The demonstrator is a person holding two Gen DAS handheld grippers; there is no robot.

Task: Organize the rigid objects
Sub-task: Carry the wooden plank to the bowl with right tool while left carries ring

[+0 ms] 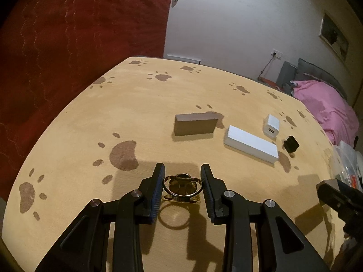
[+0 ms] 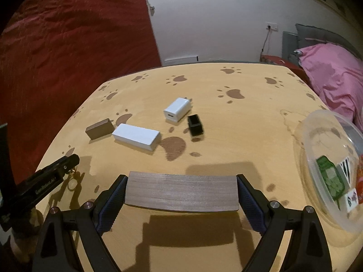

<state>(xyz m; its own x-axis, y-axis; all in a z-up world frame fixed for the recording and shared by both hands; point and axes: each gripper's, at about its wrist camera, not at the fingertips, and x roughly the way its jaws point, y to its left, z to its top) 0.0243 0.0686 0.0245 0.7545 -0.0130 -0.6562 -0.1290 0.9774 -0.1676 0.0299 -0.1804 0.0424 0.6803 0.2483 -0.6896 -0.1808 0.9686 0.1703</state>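
Observation:
My left gripper [image 1: 182, 170] is shut on a gold metal ring piece [image 1: 182, 187], held just above the table; its shadow falls below. My right gripper [image 2: 181, 178] is shut on a flat grey-brown block [image 2: 181, 192], held by its two ends above the table. On the table lie a dark grey block [image 1: 195, 124] [image 2: 99, 129], a long white box [image 1: 250, 144] [image 2: 136, 137], a white charger [image 1: 271, 127] [image 2: 177, 109] and a small black open box [image 1: 291, 144] [image 2: 195, 125].
The table [image 1: 136, 104] has a tan cloth with brown paw prints. A clear plastic bowl [image 2: 317, 136] with packets stands at the right edge. A red curtain hangs at left, a pink bedcover [image 2: 333, 77] lies at far right.

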